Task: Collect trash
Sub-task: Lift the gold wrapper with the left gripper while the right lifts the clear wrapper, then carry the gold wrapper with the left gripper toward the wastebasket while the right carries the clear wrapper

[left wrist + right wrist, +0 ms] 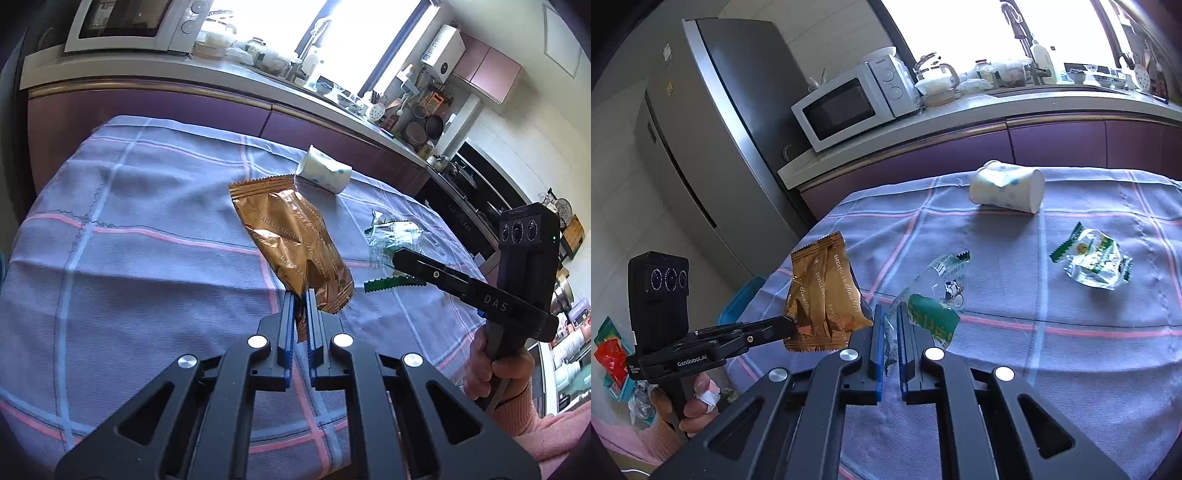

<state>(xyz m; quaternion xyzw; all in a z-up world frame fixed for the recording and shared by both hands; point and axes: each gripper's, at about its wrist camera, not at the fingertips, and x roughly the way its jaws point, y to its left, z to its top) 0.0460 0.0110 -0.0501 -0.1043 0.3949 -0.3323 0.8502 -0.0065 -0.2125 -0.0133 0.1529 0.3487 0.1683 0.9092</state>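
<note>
Left claw [301, 295] is pinched tight on one corner of the gold wrapper [291, 243]; I've got it lifted off the cloth [147, 221], and it hangs free past the bench edge in the right view [823, 295].

Right claw [890, 310] is clamped on the clear-and-green wrapper [934, 295], film caught between the blue pads [879, 332], the rest trailing just over the cloth. From the left view the same claw [397, 258] shows side-on, with the green serrated edge sticking out under it.

Still on the bench: paper cup [1006, 186] lying on its side near the far edge, and a second clear green wrapper [1093, 264], crumpled, well apart from both claws.

Blue bin [738, 302] on the floor beside the bench, mostly hidden. More wrappers lie on the floor [611, 350] at far left.
</note>
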